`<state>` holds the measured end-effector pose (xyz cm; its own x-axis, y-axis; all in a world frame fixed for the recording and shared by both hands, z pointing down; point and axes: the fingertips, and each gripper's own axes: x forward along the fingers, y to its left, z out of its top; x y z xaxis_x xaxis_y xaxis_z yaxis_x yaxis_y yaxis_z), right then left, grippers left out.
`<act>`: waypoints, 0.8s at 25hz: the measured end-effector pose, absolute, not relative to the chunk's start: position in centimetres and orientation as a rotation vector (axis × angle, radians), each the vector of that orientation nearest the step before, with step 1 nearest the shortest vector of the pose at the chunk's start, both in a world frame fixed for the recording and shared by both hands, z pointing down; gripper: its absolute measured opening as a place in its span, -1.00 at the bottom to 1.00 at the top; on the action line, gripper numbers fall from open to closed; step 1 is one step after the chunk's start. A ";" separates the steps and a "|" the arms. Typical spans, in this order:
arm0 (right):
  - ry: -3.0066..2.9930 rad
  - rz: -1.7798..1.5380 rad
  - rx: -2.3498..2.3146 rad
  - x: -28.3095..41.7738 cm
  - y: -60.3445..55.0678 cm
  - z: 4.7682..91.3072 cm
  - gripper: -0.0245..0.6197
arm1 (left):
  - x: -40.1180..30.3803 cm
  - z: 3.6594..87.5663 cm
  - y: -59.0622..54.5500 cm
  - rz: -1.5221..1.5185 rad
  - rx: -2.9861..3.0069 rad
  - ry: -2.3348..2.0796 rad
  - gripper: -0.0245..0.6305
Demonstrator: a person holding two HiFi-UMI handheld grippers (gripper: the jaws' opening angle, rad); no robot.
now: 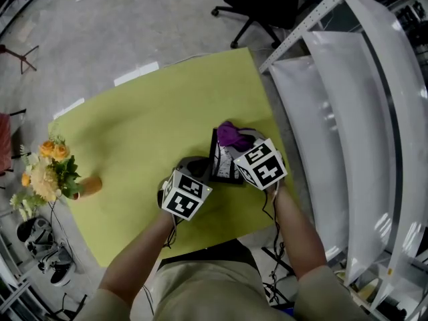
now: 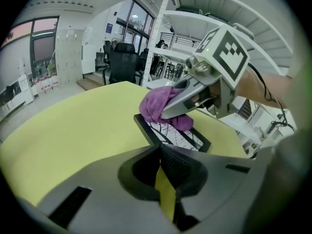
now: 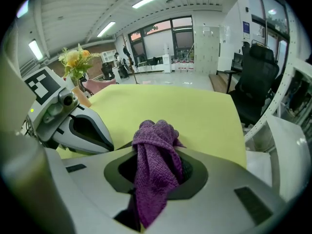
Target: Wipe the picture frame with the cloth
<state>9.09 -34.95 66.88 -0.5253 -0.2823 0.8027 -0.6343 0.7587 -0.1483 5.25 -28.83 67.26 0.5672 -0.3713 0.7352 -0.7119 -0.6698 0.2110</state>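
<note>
A black picture frame [image 1: 219, 162] with a white print lies on the yellow-green table cover [image 1: 147, 112]; the left gripper view shows the frame [image 2: 173, 136] just ahead of the jaws. My right gripper [image 1: 235, 142] is shut on a bunched purple cloth [image 1: 233, 134] that rests on the frame's far end. That cloth [image 3: 156, 145] hangs out of the right gripper [image 3: 161, 167] and fills its jaws. My left gripper [image 1: 195, 162] sits left of the frame, apart from it. It is shut with nothing held [image 2: 161, 152]; only a thin sliver of table shows between its jaws.
A vase of yellow flowers [image 1: 50, 172] stands at the table's left edge. White shelving [image 1: 348, 112] runs close along the right side. A black office chair [image 1: 261, 5] is beyond the far edge. Shoes [image 1: 40, 246] lie on the floor at left.
</note>
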 end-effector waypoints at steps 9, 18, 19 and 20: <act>-1.992 0.539 0.869 15.3 -35.2 65.0 -0.62 | 5.2 67.3 -28.9 0.908 2.308 -0.901 -0.90; -2.194 0.561 0.678 7.1 -32.4 63.2 -0.61 | 5.3 67.3 -28.9 0.933 2.331 -0.867 -0.91; -2.193 0.565 0.655 6.4 -32.0 63.8 -0.61 | 5.4 67.2 -28.9 0.936 2.332 -0.864 -0.91; -2.191 0.574 0.635 5.9 -31.6 64.5 -0.61 | 5.4 67.2 -28.9 0.939 2.334 -0.864 -0.91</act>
